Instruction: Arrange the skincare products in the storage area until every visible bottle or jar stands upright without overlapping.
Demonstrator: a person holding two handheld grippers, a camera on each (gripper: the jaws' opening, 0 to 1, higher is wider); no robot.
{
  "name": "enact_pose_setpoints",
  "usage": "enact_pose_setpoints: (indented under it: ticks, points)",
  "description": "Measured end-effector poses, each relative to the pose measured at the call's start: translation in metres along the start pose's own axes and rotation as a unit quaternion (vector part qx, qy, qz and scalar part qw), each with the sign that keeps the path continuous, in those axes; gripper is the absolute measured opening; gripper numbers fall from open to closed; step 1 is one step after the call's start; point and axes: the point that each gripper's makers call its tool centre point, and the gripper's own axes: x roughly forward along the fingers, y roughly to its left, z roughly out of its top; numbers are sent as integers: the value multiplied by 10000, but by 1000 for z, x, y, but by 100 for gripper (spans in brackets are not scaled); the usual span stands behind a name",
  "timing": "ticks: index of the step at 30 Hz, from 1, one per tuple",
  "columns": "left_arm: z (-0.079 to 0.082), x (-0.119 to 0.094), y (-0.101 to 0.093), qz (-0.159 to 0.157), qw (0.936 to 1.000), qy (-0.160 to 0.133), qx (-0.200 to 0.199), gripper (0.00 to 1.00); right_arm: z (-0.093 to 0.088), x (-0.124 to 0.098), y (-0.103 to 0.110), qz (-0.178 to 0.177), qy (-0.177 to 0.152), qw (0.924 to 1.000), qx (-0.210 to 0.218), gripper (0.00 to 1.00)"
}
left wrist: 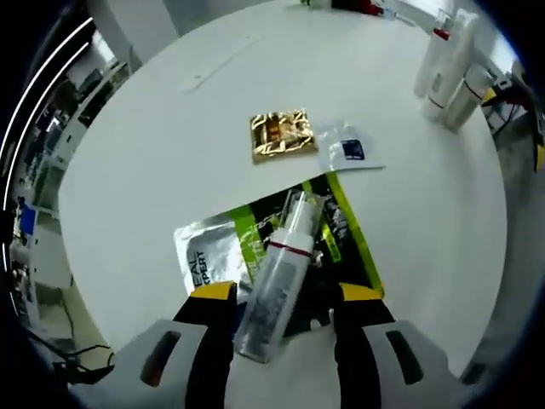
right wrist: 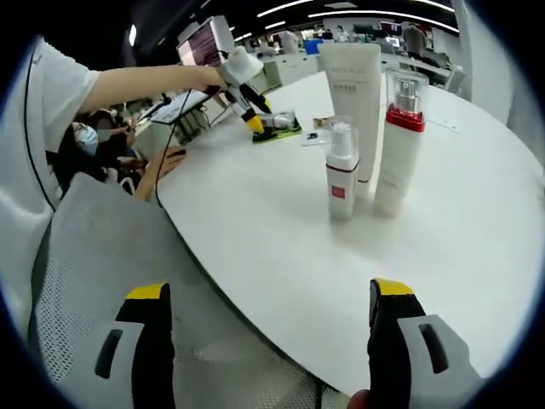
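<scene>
Spread left claw (left wrist: 283, 328) around flat-lying bottle (left wrist: 274, 281), cap pointing away.

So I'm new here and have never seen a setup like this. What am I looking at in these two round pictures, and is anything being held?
No robot here: a person holds a pair of tongs in each hand, and each carries a camera looking forward along its two yellow-tipped jaws.

In the left gripper view, the left tongs stand open around a clear bottle lying on its side across a green and black packet. The jaws are not closed on it. Beyond it on the white table lie a gold packet and a small white packet.

In the right gripper view, the right tongs are open and hold nothing. Ahead stand a tall white tube, a bottle with a red band and a small bottle.
</scene>
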Motion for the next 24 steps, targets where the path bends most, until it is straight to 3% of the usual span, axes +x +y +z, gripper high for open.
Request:
enact_pose_setpoints:
  ticks: [9,13,24]
  points:
    - [2,4,-7,-213,9992,102,309,37,-2,0,0,32,42,10000,25,95]
    - [2,4,-11,-309,9990,89,320,27,-3,1,-1,23,59,10000,19,95]
    - [0,4,-11,-228,9995,167,110,26,-1,-1,-3,-44,15,10000,28,95]
